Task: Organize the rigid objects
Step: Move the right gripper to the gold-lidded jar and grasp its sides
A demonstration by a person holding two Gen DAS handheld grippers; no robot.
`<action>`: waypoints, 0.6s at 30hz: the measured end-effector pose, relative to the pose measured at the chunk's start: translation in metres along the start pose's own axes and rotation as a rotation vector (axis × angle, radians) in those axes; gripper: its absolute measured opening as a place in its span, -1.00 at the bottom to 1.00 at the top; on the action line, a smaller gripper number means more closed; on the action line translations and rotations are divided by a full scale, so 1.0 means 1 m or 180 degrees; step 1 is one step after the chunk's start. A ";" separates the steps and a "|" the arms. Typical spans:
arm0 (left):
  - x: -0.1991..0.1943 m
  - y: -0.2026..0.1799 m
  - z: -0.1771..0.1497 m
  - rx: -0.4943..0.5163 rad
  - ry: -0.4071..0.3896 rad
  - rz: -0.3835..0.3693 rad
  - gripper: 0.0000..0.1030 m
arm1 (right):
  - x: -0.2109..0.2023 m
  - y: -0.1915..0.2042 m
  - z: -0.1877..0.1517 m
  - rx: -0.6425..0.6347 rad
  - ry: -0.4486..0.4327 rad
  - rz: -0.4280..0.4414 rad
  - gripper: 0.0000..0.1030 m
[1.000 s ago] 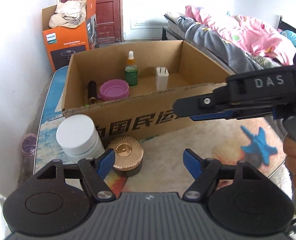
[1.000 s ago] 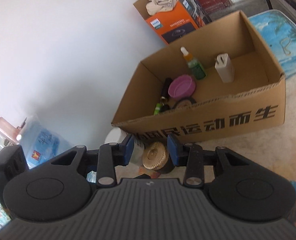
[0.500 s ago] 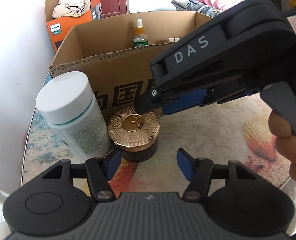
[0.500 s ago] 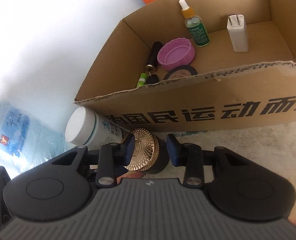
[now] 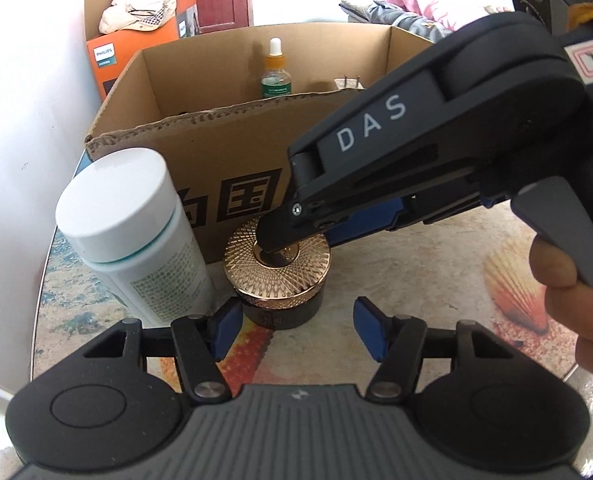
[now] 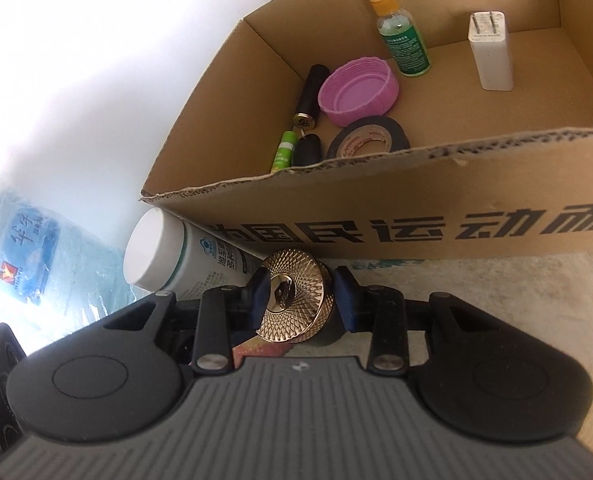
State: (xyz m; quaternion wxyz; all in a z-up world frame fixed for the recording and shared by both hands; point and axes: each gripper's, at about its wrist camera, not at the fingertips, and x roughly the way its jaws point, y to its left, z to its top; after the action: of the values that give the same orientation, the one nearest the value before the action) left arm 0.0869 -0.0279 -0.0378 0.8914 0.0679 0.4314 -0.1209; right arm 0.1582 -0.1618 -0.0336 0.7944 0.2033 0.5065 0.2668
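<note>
A dark jar with a ribbed gold lid [image 5: 276, 264] stands on the table against the front wall of a cardboard box [image 5: 232, 152]. A white bottle [image 5: 136, 240] stands upright just left of it. My left gripper [image 5: 298, 330] is open, its blue pads just short of the jar's near side and a little wider than it. My right gripper [image 5: 286, 240] reaches in from the right, its near fingertip over the lid's centre. In the right wrist view its pads [image 6: 258, 294] stand a narrow gap apart above the gold lid [image 6: 296, 300], gripping nothing.
Inside the box [image 6: 416, 208] are a green dropper bottle [image 6: 402, 40], a white charger [image 6: 490, 56], a pink cap [image 6: 358, 92], black tape [image 6: 370, 138] and small dark items. An orange carton [image 5: 136, 48] stands behind. A white wall runs along the table's left edge.
Both grippers have come down close to the gold-lidded jar. The right gripper swung in from the right over the lid. The left gripper's pads narrowed somewhat.
</note>
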 end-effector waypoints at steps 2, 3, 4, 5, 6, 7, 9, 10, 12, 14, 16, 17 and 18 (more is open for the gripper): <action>-0.001 -0.003 -0.001 0.0056 -0.0008 -0.0010 0.20 | -0.004 -0.003 -0.003 0.0030 0.0006 -0.0001 -0.34; -0.002 -0.005 -0.001 0.0074 -0.0008 -0.0039 0.19 | -0.005 -0.005 -0.005 0.0048 0.0012 0.0006 -0.34; -0.003 -0.007 -0.001 0.0087 -0.0004 -0.0099 0.17 | -0.007 -0.007 -0.007 0.0072 0.0027 0.0025 -0.34; -0.003 -0.011 -0.001 0.0093 0.0016 -0.0168 0.15 | -0.008 -0.009 -0.008 0.0098 0.0044 0.0050 -0.34; -0.004 -0.014 -0.002 0.0110 0.0023 -0.0234 0.12 | -0.008 -0.011 -0.011 0.0126 0.0065 0.0087 -0.34; -0.005 -0.018 -0.002 0.0153 0.0018 -0.0274 0.10 | -0.010 -0.012 -0.013 0.0145 0.0068 0.0089 -0.35; -0.007 -0.026 -0.003 0.0234 -0.0006 -0.0262 0.10 | -0.014 -0.013 -0.016 0.0126 0.0032 0.0014 -0.35; -0.008 -0.029 -0.004 0.0265 -0.0026 -0.0248 0.10 | -0.017 -0.013 -0.017 0.0122 0.0003 -0.0014 -0.35; -0.012 -0.030 -0.006 0.0281 -0.0052 -0.0220 0.10 | -0.023 -0.016 -0.016 0.0146 -0.0059 -0.0029 -0.34; -0.015 -0.030 -0.008 0.0263 -0.0085 -0.0146 0.10 | -0.027 -0.017 -0.014 0.0133 -0.0126 -0.0053 -0.33; -0.018 -0.028 -0.009 0.0229 -0.0118 -0.0059 0.10 | -0.028 -0.017 -0.011 0.0106 -0.0180 -0.0091 -0.32; -0.019 -0.025 -0.009 0.0209 -0.0133 -0.0016 0.10 | -0.026 -0.017 -0.008 0.0097 -0.0191 -0.0099 -0.32; -0.019 -0.023 -0.009 0.0185 -0.0138 0.0024 0.10 | -0.024 -0.016 -0.006 0.0086 -0.0197 -0.0098 -0.32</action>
State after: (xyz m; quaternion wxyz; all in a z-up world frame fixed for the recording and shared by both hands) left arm 0.0623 -0.0451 -0.0290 0.8987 0.0928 0.4080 -0.1315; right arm 0.1480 -0.1894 -0.0291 0.8108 0.2143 0.4883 0.2412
